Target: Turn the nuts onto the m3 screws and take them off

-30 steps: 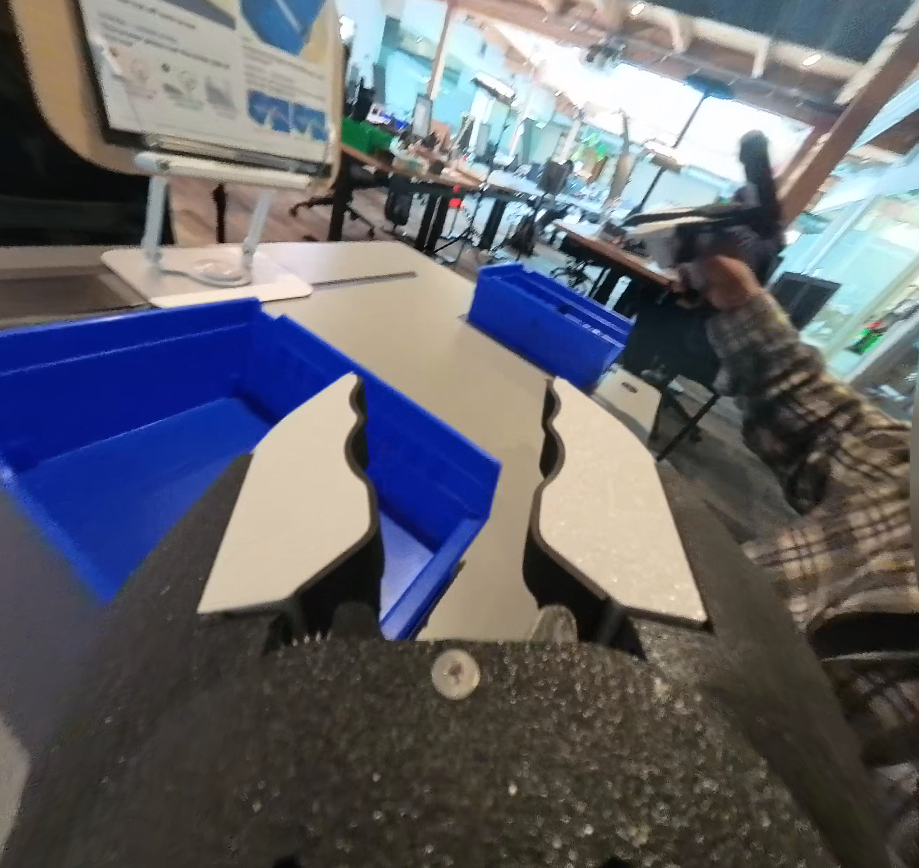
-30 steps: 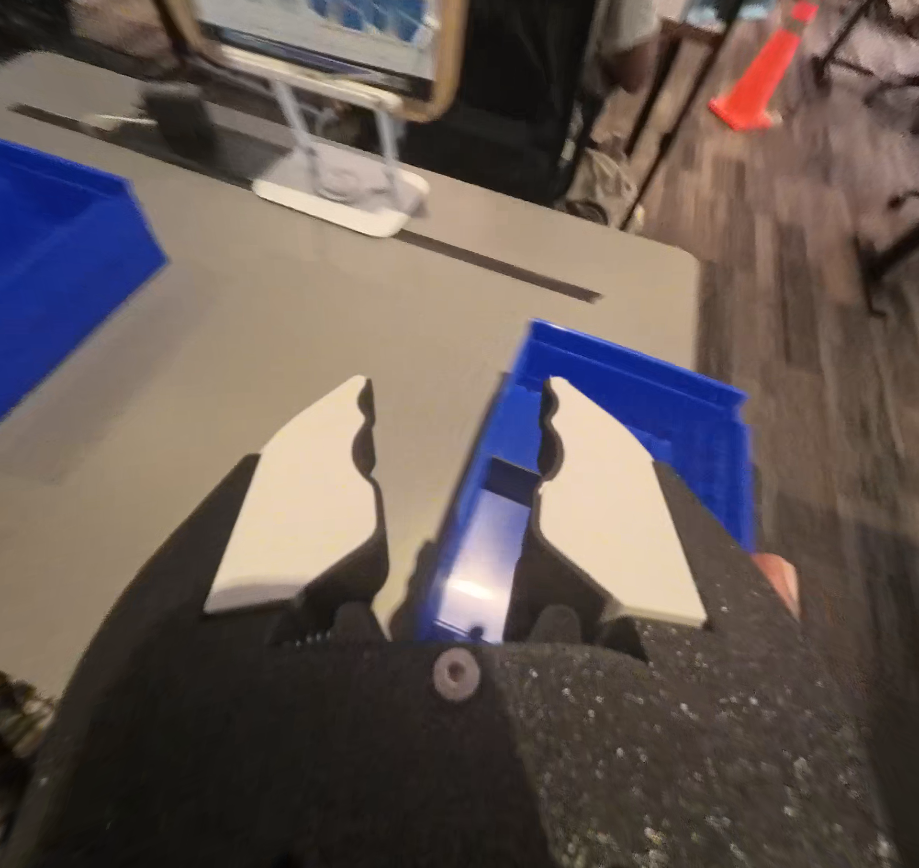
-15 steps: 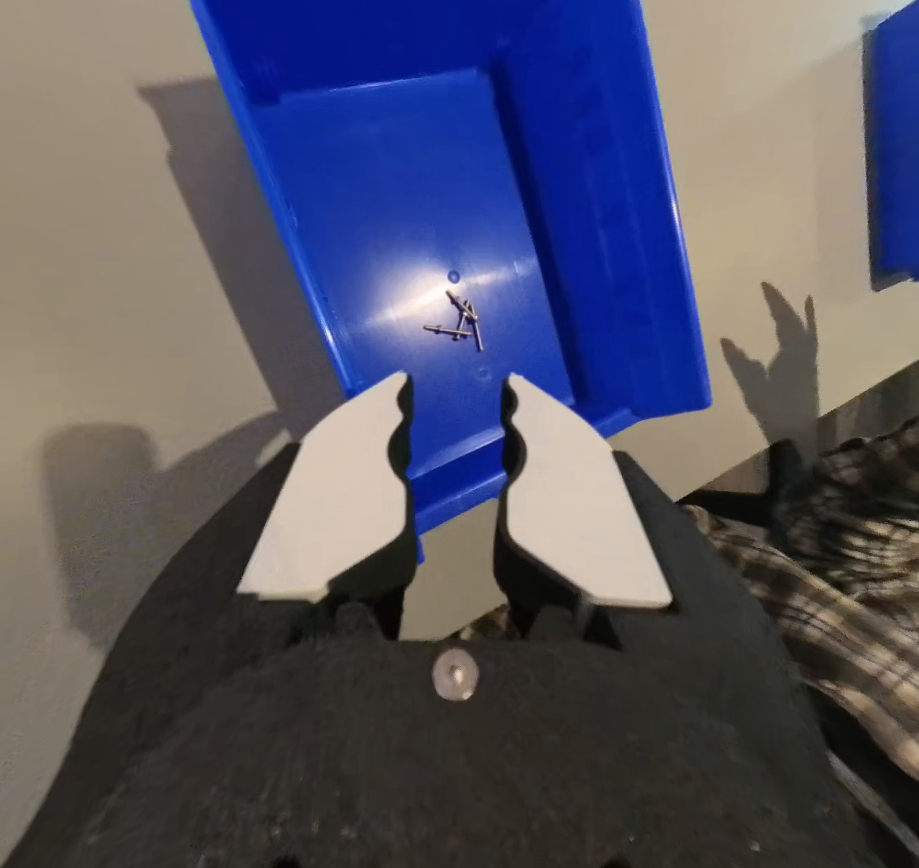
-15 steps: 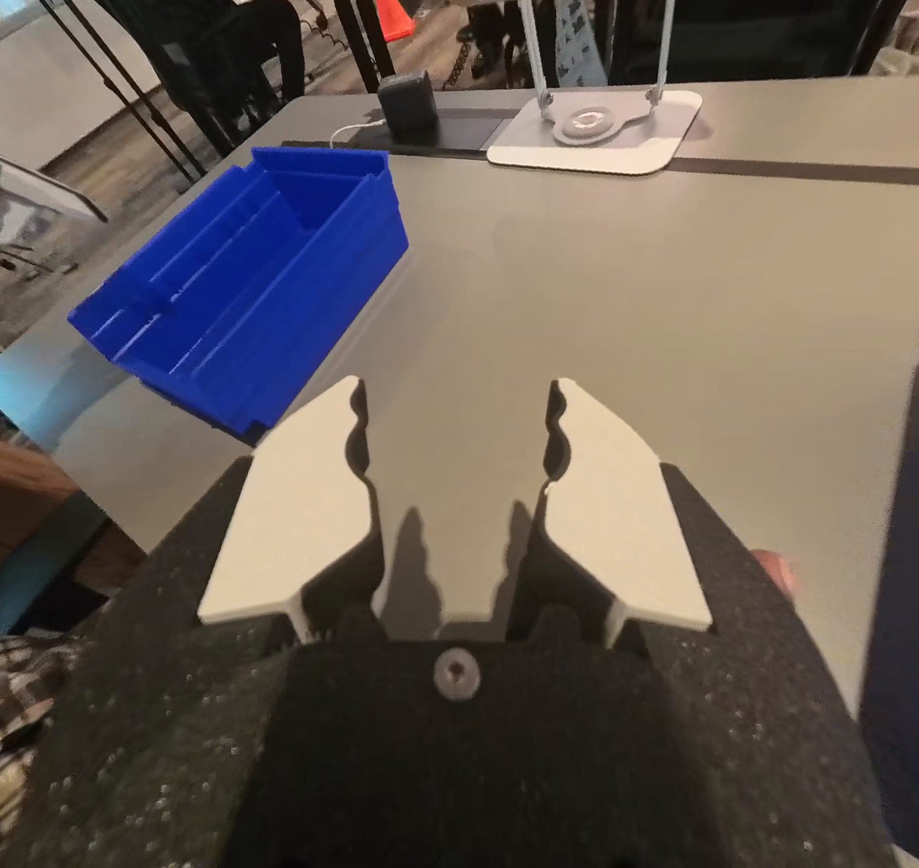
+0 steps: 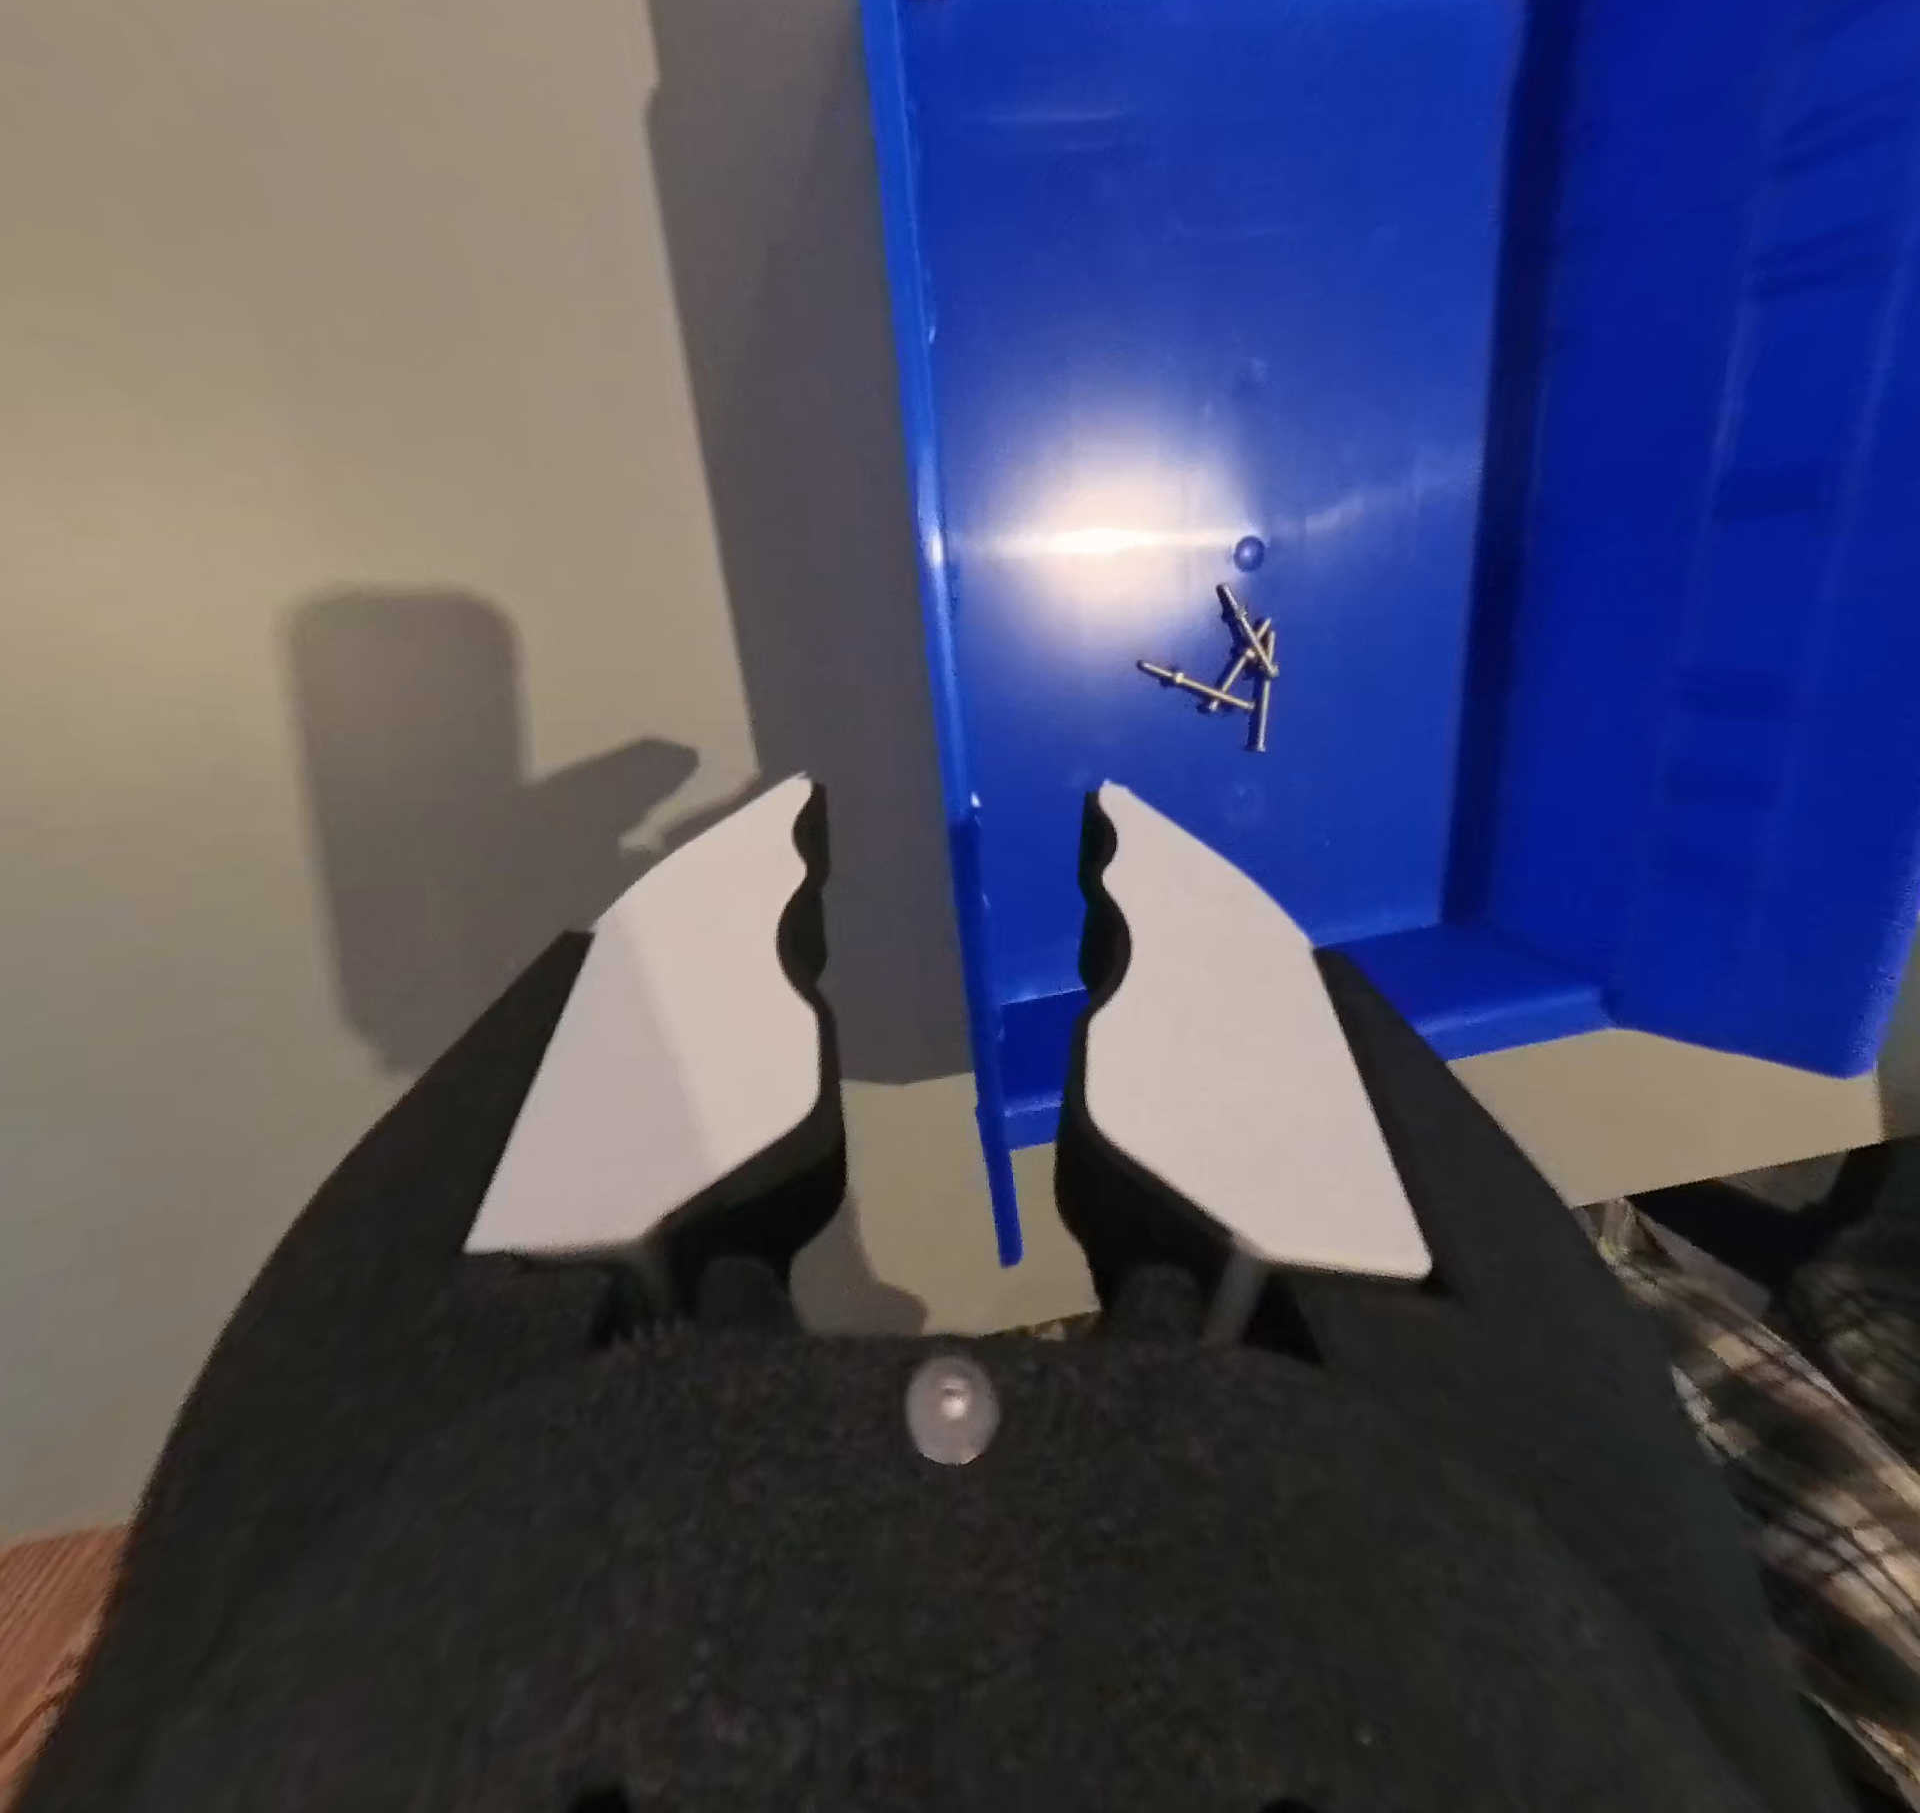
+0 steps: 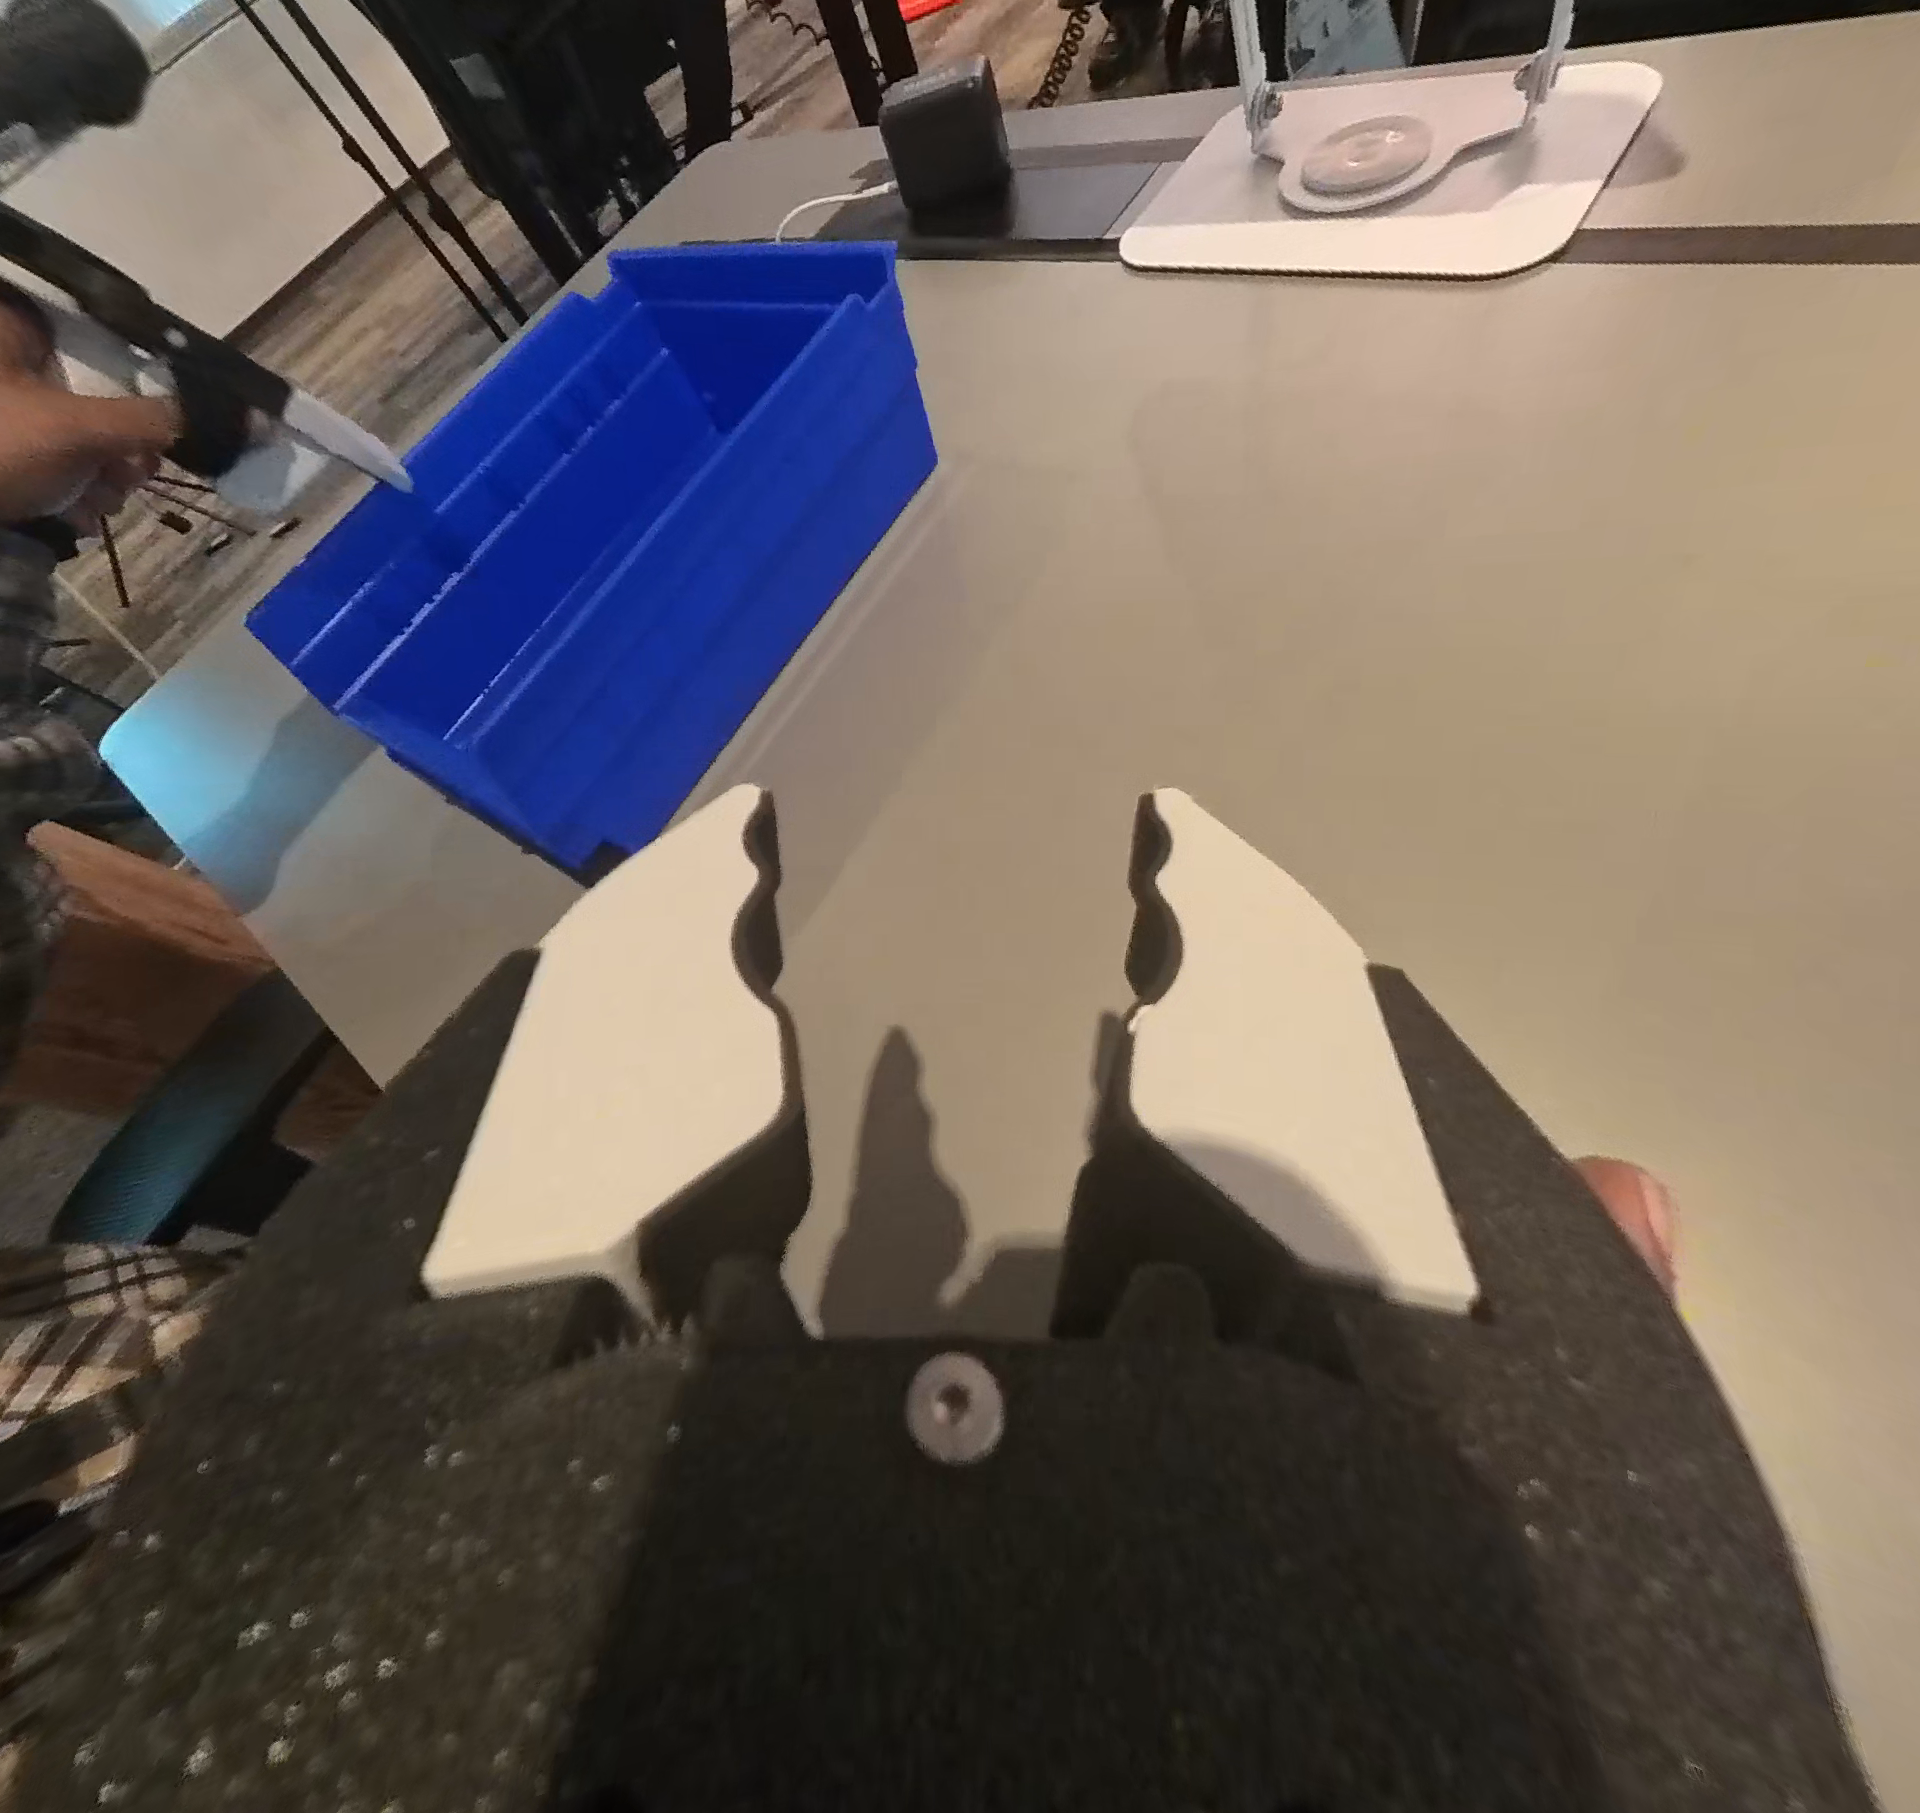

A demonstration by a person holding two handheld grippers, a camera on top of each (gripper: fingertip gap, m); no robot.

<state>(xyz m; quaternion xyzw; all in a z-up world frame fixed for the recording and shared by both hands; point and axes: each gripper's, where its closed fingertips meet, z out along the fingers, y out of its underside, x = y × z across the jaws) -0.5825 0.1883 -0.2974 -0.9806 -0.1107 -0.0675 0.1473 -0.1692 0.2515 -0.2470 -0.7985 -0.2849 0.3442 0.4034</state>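
A small heap of thin, silver-coloured m3 screws (image 5: 1226,667) is seen lying crossed over one another on the floor of a blue bin (image 5: 1195,257), a little right of the bin's middle and just below a bright glare spot. Four or so slender shafts can be counted, but they overlap, and whether nuts sit on any of them cannot be made out at this size. Nothing else is seen in the bin. The bin rests on a grey table (image 5: 364,361) near its front edge; its far end and right side are cut off by the frame in the left wrist view. The left gripper (image 5: 951,802) is held above the bin's near left wall, its pale fingers (image 5: 696,1015) spread apart with nothing between them, and the wall is seen through the gap. Plaid cloth (image 5: 1808,1514) is glimpsed at the lower right, blurred. In the right wrist view the right gripper (image 6: 951,807) is held over bare table, its fingers likewise released and empty, with their shadow cast on the surface. The same bin is seen at the left, its inside mostly hidden by its walls. Behind it a small black box (image 6: 945,148) and a white stand base (image 6: 1392,168) are set on the table.
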